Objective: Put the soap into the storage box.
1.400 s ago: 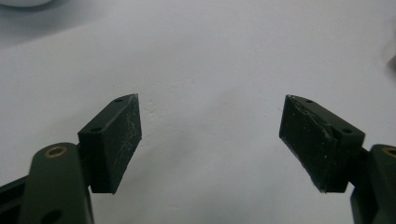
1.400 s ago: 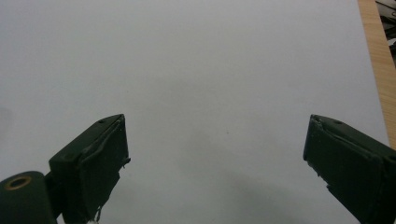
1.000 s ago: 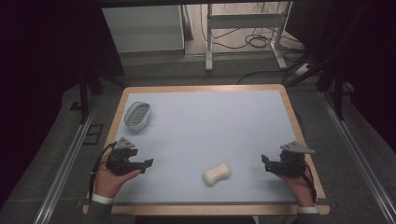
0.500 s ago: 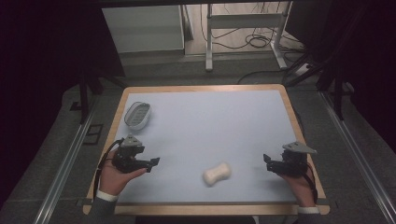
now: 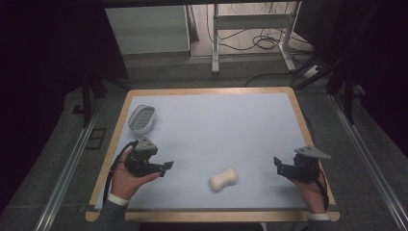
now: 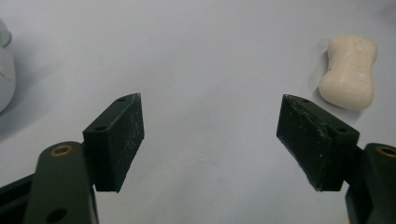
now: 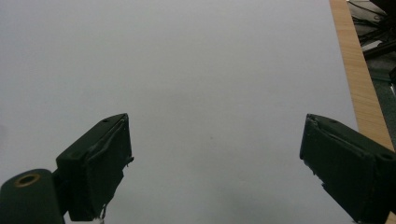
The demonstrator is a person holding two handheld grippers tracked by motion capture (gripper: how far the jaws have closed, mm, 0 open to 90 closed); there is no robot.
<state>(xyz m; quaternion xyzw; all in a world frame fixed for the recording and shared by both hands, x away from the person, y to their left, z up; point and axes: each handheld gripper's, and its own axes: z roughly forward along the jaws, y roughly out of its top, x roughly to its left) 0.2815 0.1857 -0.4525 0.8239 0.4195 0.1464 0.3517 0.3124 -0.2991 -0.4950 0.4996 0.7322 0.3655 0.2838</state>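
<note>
Bench (image 5: pixel 216 125): pale blue top, wood rim, under both tongs.

Dish (image 5: pixel 142 118): grey-white, oval, ahead of left tongs, near bench's far left corner; its edge shows at left of left gripper view (image 6: pixel 5 70).

Soap (image 5: pixel 224 179): cream bar, waisted, lies flat between two tongs, nearer left pair; ahead and right of left jaws in left gripper view (image 6: pixel 349 71), apart from them.

Left tongs (image 5: pixel 166 167): jaws wide apart, nothing between, tips point toward soap.

Right tongs (image 5: pixel 279 166): jaws wide apart, nothing held, above bare bench, well apart from soap.
</note>
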